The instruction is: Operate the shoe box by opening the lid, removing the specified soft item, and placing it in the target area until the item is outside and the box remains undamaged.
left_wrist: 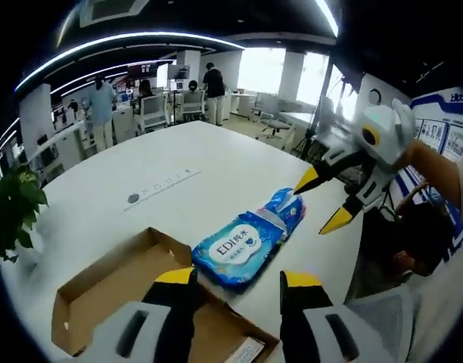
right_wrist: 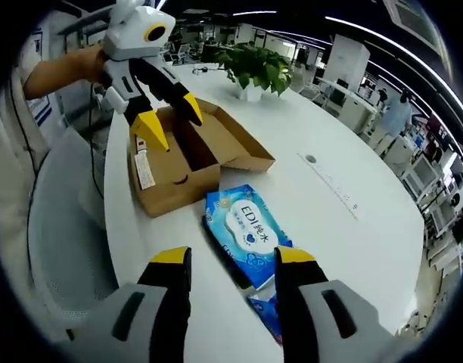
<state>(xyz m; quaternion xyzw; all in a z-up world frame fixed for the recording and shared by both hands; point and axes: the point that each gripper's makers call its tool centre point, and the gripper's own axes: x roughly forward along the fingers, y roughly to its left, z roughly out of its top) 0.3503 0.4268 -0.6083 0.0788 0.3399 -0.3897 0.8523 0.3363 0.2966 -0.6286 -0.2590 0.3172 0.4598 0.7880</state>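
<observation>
A blue pack of wet wipes lies flat on the white table, outside the box. The brown cardboard shoe box stands open beside it with its lid folded back. My left gripper hovers open above the box's near corner and the pack's end, holding nothing. In the left gripper view my right gripper hangs open just past the pack's crumpled far end. My right gripper is open over the pack, and my left gripper hangs open above the box.
A potted green plant stands on the table behind the box. A grey round socket and a cable strip lie mid-table. A grey chair sits at the table's edge. People stand among desks far off.
</observation>
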